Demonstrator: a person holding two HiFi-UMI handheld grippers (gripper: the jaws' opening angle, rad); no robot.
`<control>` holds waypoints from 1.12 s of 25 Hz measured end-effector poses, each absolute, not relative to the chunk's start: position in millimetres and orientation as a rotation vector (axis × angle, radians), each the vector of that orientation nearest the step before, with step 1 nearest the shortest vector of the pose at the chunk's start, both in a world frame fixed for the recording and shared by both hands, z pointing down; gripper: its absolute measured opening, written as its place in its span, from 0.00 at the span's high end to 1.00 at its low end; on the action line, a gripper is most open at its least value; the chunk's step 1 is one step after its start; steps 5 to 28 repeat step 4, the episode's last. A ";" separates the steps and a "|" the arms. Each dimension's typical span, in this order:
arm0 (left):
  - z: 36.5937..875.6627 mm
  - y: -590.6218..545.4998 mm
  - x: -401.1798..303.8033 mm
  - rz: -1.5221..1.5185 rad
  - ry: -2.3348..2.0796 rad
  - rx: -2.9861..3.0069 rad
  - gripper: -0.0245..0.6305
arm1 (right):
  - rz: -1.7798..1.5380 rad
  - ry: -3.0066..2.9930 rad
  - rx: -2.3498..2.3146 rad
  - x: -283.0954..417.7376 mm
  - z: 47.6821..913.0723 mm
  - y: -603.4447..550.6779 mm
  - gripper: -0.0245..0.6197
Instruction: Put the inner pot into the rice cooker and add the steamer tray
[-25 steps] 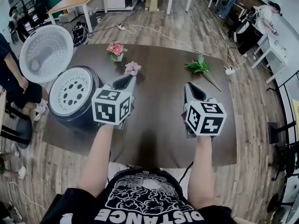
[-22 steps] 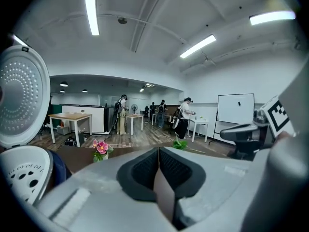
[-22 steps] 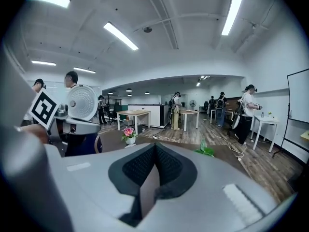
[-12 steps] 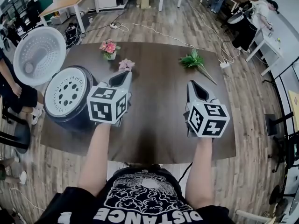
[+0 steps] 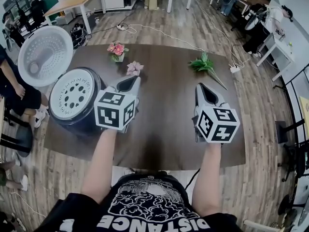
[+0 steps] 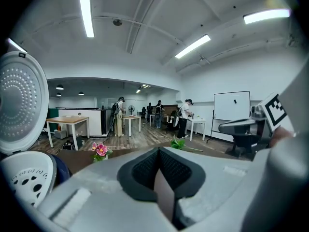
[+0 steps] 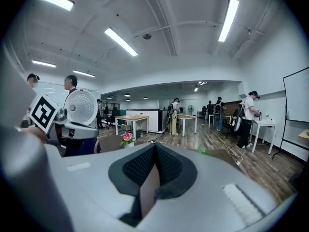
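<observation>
The left claw (image 5: 131, 82) and right claw (image 5: 200, 90) hover pressed together, empty, over the desk (image 5: 164, 129). The rice cooker (image 5: 79, 124), steamer tray (image 5: 72, 94) seated on top, stands just beside the left claw.

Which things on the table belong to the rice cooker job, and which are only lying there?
Belong to the job: rice cooker; open lid; steamer tray, sitting in the cooker.

Just lying about: pink flowers; pale pink flower; green sprig.
</observation>
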State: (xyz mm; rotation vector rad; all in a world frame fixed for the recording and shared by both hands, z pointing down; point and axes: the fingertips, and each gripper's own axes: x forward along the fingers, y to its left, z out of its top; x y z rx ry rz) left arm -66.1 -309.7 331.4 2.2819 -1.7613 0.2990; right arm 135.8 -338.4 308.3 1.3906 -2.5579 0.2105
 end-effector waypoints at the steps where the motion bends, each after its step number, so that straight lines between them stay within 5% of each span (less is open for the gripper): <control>1: 331.3 -310.9 -67.5 0.300 -1.758 2.285 0.96 | 0.211 -2.555 1.390 133.5 308.7 -339.5 0.96; 28: 329.5 -315.5 -73.7 0.304 -1.749 2.291 0.96 | 0.212 -2.548 1.388 125.4 307.9 -343.7 0.96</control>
